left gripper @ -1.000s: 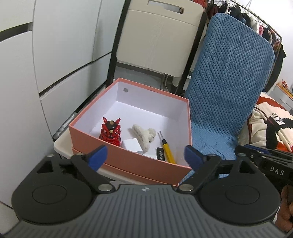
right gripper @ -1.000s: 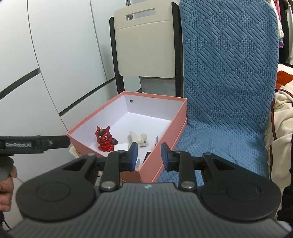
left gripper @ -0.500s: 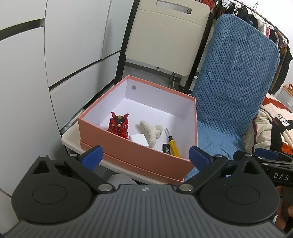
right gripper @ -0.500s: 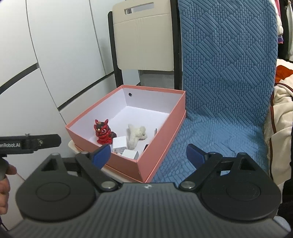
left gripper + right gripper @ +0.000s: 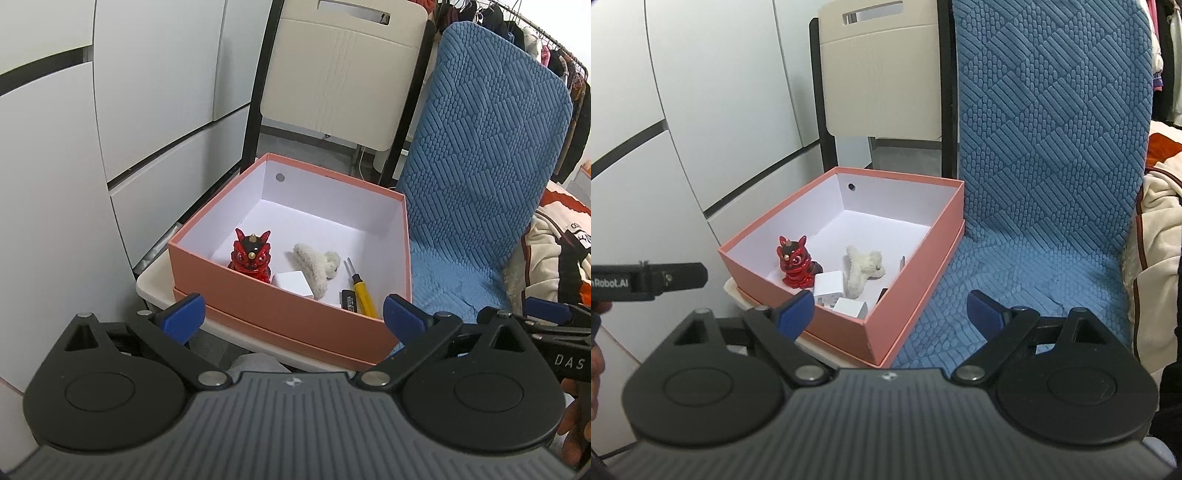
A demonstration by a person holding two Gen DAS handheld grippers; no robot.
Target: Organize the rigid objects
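Note:
A pink box with a white inside holds a red lion figurine, a fluffy white hair clip, white charger blocks, a yellow-handled screwdriver and a small black item. My left gripper is open and empty, held back from the box's near wall. My right gripper is open and empty, near the box's front right corner.
The box rests on a cream tray beside a blue textured cushion. A folding chair stands behind. White cabinets are at the left. Clothes lie at the right.
My right gripper opened from nearly shut to wide open. Both grippers pulled back and rose, so the box looks smaller and farther.

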